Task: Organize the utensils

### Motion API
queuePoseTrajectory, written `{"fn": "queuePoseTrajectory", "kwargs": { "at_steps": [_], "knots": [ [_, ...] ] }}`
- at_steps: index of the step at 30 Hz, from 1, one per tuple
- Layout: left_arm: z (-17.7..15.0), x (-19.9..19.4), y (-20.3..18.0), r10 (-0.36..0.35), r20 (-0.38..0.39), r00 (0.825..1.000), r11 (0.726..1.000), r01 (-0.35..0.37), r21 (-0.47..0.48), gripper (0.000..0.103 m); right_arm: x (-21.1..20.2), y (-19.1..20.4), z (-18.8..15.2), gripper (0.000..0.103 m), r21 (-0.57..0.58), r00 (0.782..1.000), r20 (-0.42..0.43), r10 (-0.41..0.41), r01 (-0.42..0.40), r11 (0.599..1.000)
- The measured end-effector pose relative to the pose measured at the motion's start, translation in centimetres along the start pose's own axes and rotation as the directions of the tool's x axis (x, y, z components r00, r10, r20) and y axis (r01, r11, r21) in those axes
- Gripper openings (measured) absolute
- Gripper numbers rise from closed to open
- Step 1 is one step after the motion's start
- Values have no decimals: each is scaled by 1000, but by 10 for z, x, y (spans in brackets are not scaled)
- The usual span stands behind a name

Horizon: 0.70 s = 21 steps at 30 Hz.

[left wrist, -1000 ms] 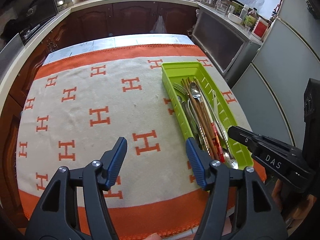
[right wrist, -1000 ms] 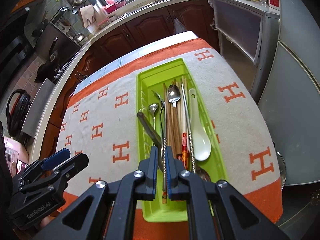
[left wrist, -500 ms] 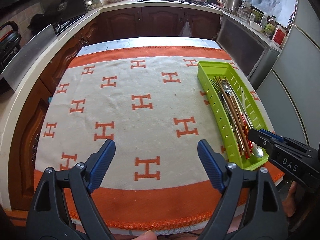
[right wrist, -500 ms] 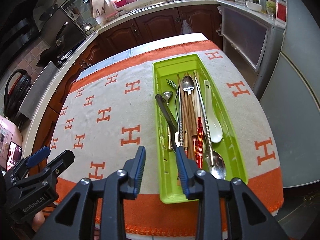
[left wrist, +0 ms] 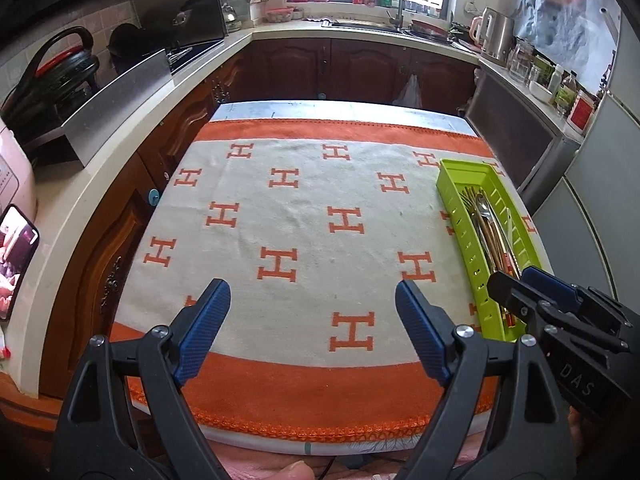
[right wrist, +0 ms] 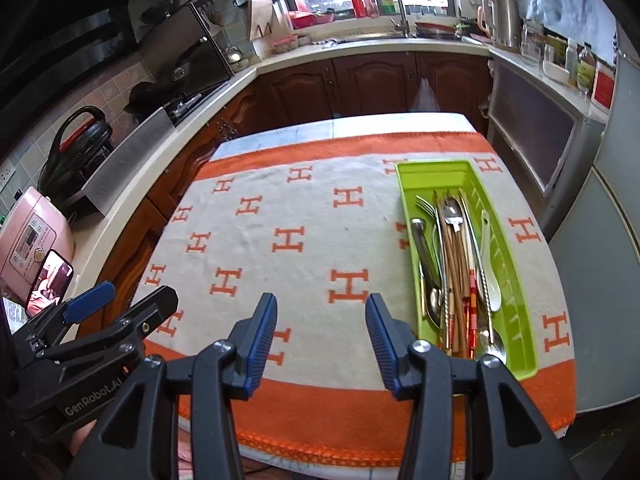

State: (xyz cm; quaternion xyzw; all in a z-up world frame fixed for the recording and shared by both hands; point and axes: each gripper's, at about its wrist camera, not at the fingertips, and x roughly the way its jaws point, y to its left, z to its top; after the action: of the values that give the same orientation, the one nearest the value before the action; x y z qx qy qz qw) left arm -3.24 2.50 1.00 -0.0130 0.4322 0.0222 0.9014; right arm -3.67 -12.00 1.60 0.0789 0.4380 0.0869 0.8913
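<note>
My left gripper (left wrist: 310, 322) hangs over the near edge of the orange-and-cream cloth (left wrist: 304, 216), jaws spread wide with nothing between them. To the right of it, my right gripper (right wrist: 322, 330) has its jaws opening, also with nothing between them, just left of the green tray (right wrist: 520, 280).

The utensils (right wrist: 452, 264) all lie inside that tray, which sits on the cloth near the table's right edge. I judge the sorting is finished, so the step in hand is pulling clear: I keep both claws above the cloth and avoid clipping the tray's near corner.

The tray's long axis runs away from me toward the counter. The utensils lie along it; fork tines and one spoon bowl point to the far end, other bowls face me.
</note>
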Motion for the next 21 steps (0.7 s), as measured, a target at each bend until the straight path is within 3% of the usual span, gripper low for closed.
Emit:
{"fn": "queuePoseTrajectory", "kwargs": {
  "at_steps": [7,21],
  "knots": [
    [0,-13,23,58,38,998,997,-56,-47,83,-6,25,5,51,-22,999,46,14,-13,1000],
    [-5,1,44,76,17,997,994,-75,-78,83,13,49,-5,51,-59,1000,-2,-5,5,998]
  ]
}}
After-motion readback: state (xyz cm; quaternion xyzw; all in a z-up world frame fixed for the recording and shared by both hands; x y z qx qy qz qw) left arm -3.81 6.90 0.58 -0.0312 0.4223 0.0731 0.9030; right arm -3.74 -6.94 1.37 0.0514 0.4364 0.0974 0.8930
